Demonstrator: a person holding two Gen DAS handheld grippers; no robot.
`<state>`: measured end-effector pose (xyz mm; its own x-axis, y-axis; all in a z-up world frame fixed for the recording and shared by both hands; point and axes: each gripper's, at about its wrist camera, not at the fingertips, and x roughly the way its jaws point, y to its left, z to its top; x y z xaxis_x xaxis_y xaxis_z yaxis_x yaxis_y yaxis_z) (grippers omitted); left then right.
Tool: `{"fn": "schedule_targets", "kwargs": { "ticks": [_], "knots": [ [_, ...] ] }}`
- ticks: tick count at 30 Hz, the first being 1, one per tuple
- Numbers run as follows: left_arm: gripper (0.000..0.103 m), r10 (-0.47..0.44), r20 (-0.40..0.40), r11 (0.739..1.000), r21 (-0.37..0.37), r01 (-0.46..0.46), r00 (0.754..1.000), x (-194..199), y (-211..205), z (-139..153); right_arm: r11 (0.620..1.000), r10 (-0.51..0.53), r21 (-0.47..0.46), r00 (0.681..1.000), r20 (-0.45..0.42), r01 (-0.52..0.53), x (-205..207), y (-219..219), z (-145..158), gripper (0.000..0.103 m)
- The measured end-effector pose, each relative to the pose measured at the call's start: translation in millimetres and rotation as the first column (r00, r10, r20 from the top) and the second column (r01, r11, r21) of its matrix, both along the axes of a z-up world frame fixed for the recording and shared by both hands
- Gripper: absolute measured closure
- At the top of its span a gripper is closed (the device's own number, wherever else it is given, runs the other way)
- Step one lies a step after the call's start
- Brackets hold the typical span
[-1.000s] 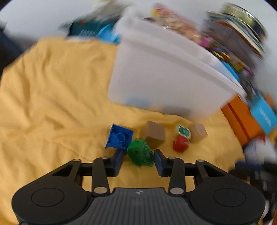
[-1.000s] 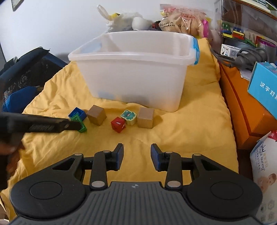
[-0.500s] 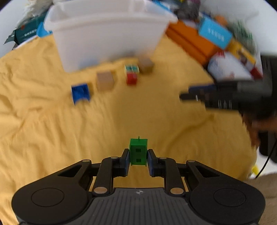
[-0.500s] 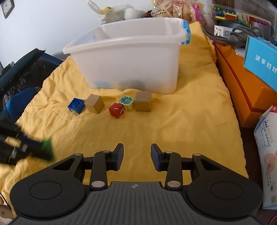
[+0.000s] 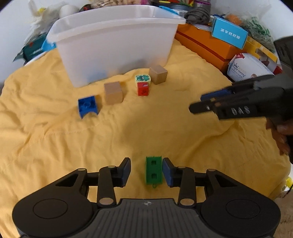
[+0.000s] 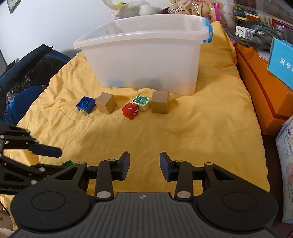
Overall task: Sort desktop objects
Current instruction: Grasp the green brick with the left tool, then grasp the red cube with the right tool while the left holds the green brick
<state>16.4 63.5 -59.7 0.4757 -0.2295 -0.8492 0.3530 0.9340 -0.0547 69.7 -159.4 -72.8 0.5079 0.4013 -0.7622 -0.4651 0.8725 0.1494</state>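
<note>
While opening, left hand-held gripper (image 5: 146,171), green brick (image 5: 154,170) between.

Pale wall (image 6: 45,23) behind, a framed picture (image 6: 12,6) high in its left corner; rumpled yellow cloth (image 6: 183,131) covers the desk, evenly lit.

**Six small pieces, one bin**

Two plain wooden cubes (image 6: 105,105) (image 6: 159,102). One blue toy brick (image 6: 85,104), one green toy brick (image 5: 154,172), one red face cube (image 6: 130,110) and one frog-printed block (image 6: 141,102). One translucent plastic bin (image 6: 146,60), one yellow cloth (image 6: 164,135). Two grippers: left gripper (image 5: 146,172), right gripper (image 6: 144,167).
</note>
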Motion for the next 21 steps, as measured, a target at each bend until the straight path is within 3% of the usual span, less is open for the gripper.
{"fn": "schedule_targets", "kwargs": {
  "ticks": [4,8,12,14,15,16,21],
  "knots": [
    [0.061,0.05,-0.025,0.997,-0.058,-0.052,0.998,-7,7,-4,0.999,0.043,-0.014,0.997,0.07,-0.042,10,15,5,0.063],
    [0.061,0.058,-0.021,0.997,-0.048,-0.059,0.998,-13,6,-6,0.994,0.103,-0.035,0.981,0.165,-0.099,22,44,5,0.062],
    [0.06,0.05,0.0,0.998,-0.027,-0.05,0.999,-18,4,-4,0.997,0.078,-0.027,0.988,0.133,-0.075,42,68,-8,0.061],
    [0.06,0.049,0.001,0.999,-0.02,-0.049,0.999,-21,4,-5,0.996,0.066,-0.065,0.988,0.143,-0.057,50,78,-15,0.059],
    [0.06,0.048,0.0,0.999,-0.021,-0.048,0.999,-22,4,-6,0.995,0.071,-0.078,0.988,0.14,-0.06,54,82,-18,0.06],
    [0.06,0.049,-0.003,0.999,-0.022,-0.049,0.999,-23,4,-7,0.994,0.082,-0.079,0.989,0.124,-0.073,57,83,-21,0.072],
    [0.06,0.055,0.0,0.998,-0.033,-0.055,0.998,-23,6,-9,0.986,0.142,-0.106,0.984,0.109,-0.131,42,71,-20,0.073]
  ]
}}
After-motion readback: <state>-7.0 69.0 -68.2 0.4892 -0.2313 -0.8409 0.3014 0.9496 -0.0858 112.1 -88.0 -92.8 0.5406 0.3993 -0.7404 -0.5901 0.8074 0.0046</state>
